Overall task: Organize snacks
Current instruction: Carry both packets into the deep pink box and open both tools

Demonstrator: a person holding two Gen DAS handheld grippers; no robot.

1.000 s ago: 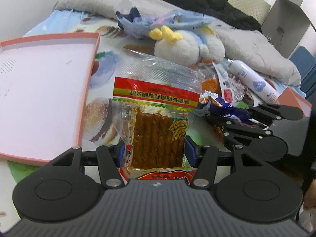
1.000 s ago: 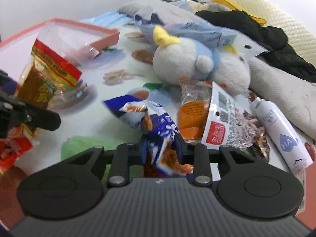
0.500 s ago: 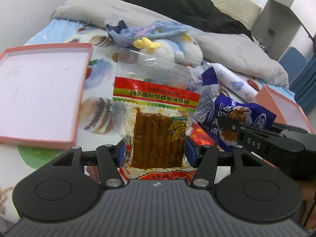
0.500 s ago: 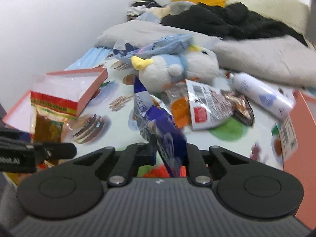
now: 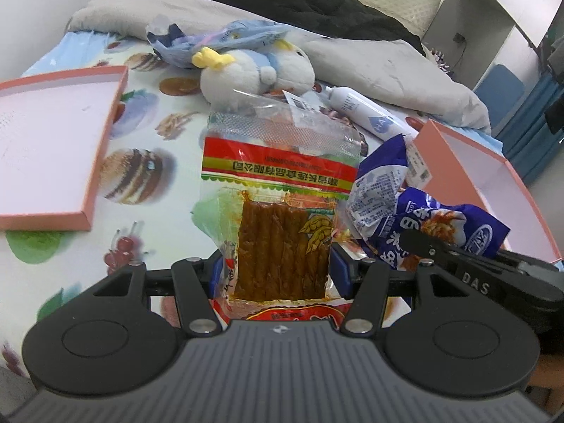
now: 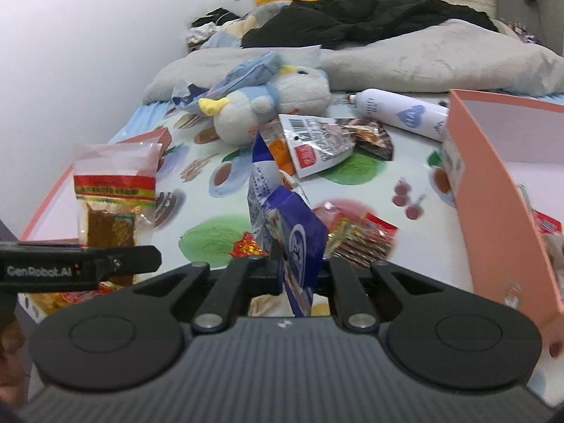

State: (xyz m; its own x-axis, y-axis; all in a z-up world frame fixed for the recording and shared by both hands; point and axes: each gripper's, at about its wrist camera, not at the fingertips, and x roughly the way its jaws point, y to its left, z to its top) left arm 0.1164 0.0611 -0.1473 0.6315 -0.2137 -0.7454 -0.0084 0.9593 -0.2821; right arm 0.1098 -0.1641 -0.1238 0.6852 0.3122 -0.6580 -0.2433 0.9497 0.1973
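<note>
My left hand-held gripper [image 5: 280, 269] is clamped on a clear snack bag [image 5: 282, 211] w/ a red-green band and brown sticks inside; pads press both side edges of the bag, which stands upright in front of the camera, lifted clear of the bed sheet [image 5: 148, 162]. My right hand-held gripper [image 6: 298, 275] is fully closed on a blue snack pack [image 6: 282, 211], jaws have just been closing w/ the pack between them; pack sticks up and leans left in the right wrist view. In the left wrist view the same blue pack sits just to the right of the clear bag, approx. touching its edge, w/ the right gripper's black finger under it. Surface is a bed w/ a food-print sheet, not a counter. Left side: a flat pink box lid [image 5: 53, 134], white inside. Right side: a deeper pink box [image 6: 493, 183], wall upright, near the right gripper; some packets show inside it at the far right edge, can't tell which kind. On the sheet between the boxes: a red-yellow snack packet [image 6: 356, 232] lying flat just beyond the blue pack, and a white-red packet [image 6: 313, 144] w/ a barcode lying over an orange packet [image 6: 278, 148]. A plush toy [image 6: 275, 109], white-blue w/ yellow beak, lies behind those, a blue wrapper draped on it. A white spray bottle [image 6: 398, 112] lies on its side near the deep box's far corner. Grey blanket [image 5: 370, 60] and black clothing [image 5: 299, 3] piled at the back.
</note>
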